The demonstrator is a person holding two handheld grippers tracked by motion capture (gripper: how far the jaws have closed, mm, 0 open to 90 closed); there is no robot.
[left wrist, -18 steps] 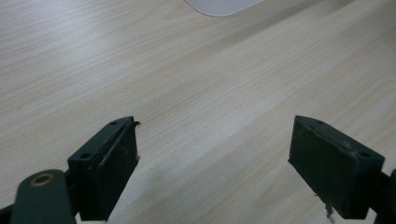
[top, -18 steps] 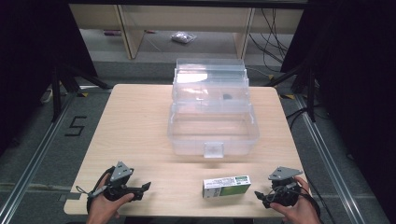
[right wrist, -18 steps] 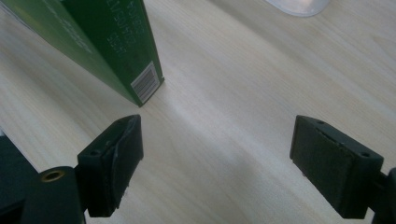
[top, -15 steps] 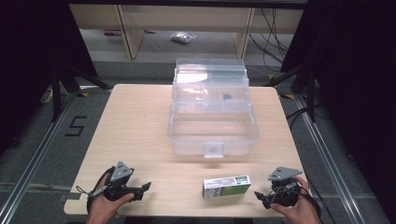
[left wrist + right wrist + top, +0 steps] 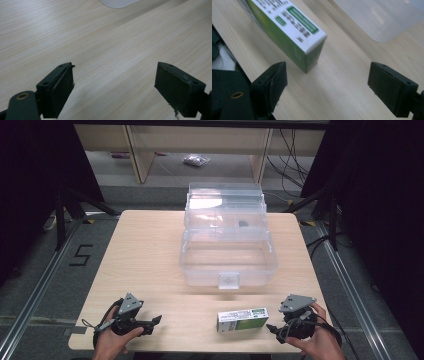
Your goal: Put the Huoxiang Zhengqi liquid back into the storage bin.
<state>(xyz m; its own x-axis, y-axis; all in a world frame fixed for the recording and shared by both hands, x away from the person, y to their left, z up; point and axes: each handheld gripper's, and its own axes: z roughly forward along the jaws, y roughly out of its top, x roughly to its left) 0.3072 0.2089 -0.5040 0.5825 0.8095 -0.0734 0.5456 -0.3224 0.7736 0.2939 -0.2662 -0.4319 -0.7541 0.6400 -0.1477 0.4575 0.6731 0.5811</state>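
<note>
Green-and-white box (image 5: 242, 319) lies flat on the table (image 5: 150, 250), long axis pointing toward the right claw (image 5: 274, 330), which sits just beside it, jaws wide and empty; left claw (image 5: 152, 322), also open, is well apart.

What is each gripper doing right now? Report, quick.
Left gripper: open, holding nothing.
Right gripper: open, holding nothing, near the green box.

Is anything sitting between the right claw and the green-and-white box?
Nothing visible. The right claw is open and points at the near end of the green-and-white box, with only bare table between them.
</note>
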